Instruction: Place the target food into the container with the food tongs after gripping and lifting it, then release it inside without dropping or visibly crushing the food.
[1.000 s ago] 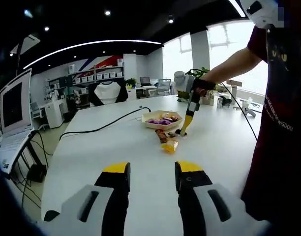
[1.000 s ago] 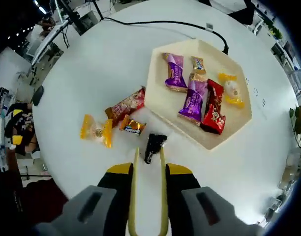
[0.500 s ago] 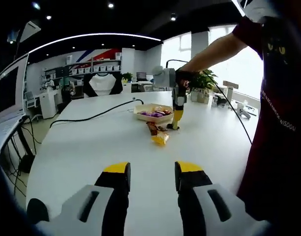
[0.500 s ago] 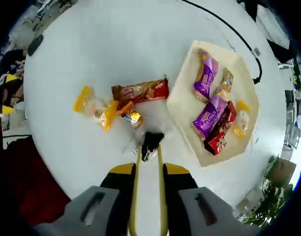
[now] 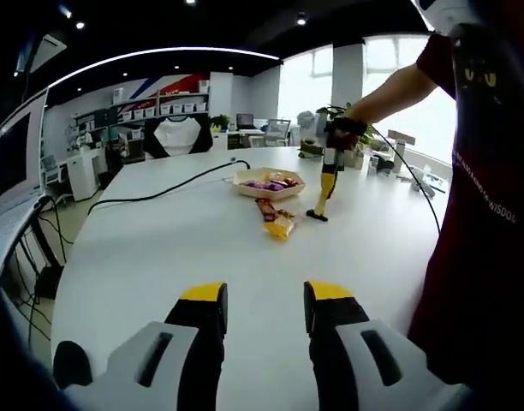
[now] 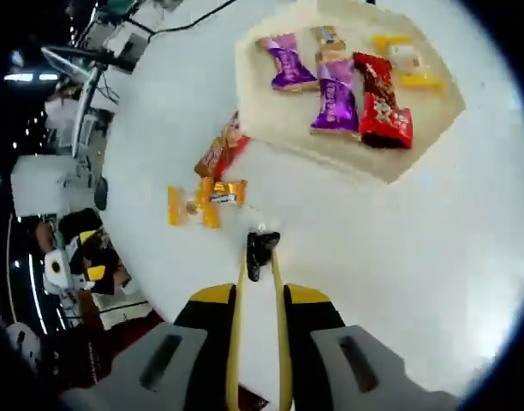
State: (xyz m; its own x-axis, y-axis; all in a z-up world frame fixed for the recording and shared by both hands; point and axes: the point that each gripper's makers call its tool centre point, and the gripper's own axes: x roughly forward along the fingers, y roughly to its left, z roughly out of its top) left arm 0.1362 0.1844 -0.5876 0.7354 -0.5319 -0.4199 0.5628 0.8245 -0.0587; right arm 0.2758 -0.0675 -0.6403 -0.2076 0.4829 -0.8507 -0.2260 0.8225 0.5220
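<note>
My right tool (image 6: 255, 295) is pressed against the yellow food tongs (image 6: 257, 282), whose tips pinch a small dark wrapped candy (image 6: 260, 250). Whether it is clear of the white desk (image 6: 399, 282) I cannot tell. The tray (image 6: 348, 150) lies well apart from it, already holding purple, red and yellow wrapped pieces. Three more sweets (image 6: 206, 195) lie on the desk beside the tray. My left tool (image 5: 264, 310) hangs spread and idle. Judged: grip made; carry and release remain.

Cream tray (image 6: 330, 145), purple and red wrappers (image 6: 337, 98)
</note>
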